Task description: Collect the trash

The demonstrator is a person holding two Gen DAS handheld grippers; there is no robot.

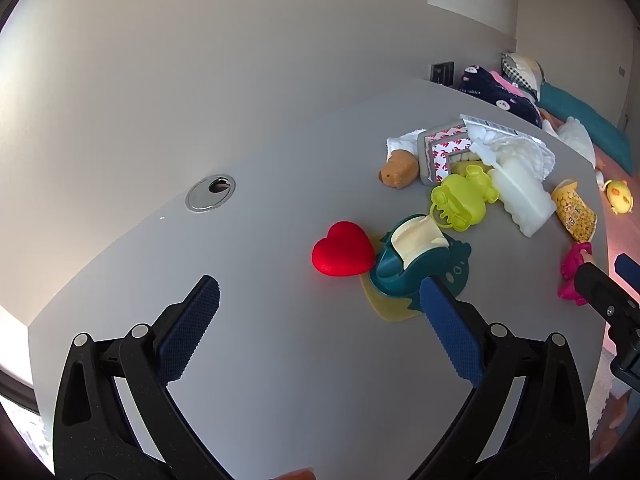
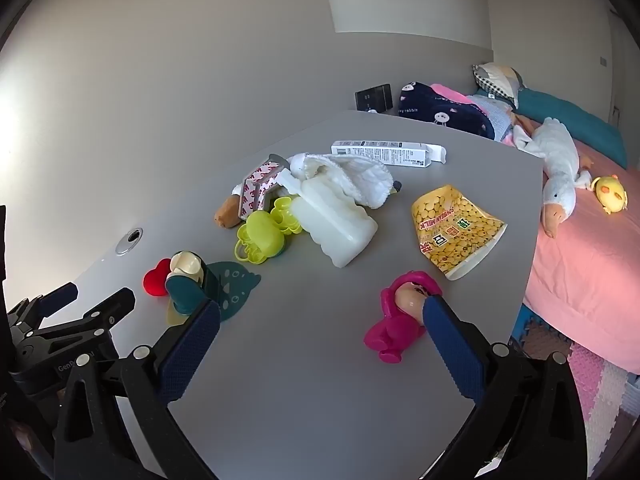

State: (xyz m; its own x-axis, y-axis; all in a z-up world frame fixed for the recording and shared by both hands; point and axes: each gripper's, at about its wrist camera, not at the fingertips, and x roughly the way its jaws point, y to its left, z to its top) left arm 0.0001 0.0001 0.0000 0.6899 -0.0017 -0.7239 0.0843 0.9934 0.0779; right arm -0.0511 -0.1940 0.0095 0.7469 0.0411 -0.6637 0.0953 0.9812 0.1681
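Right wrist view: right tongs (image 2: 320, 312) hanging wide open over the grey counter (image 2: 304, 392), nothing between the blue pads. Pink plastic figure toy (image 2: 394, 320) lying at 2 o'clock of the tongs, touching the right pad in the picture; real contact not certain. Trash candidates sitting further out: crushed yellow soybean-milk paper cup (image 2: 456, 232) at 1 o'clock, near the counter's right edge; long white cardboard box (image 2: 386, 152) at 12 o'clock at the far end; white ridged plastic bottle (image 2: 334, 228) lying on its side at 12 o'clock, its neck end touching a white crumpled cloth (image 2: 352, 176). Lime-green plastic toy (image 2: 262, 238) sitting just beside the bottle at its 9 o'clock.

Left wrist view: left tongs (image 1: 320, 312) also standing wide open, holding nothing. Red heart-shaped toy (image 1: 343, 249) sitting at 12 o'clock of them, touching a teal tape dispenser with a cream roll (image 1: 412, 258) at 1 o'clock. Same yellow cup showing at 2 o'clock by the counter's edge, well apart from these tongs.
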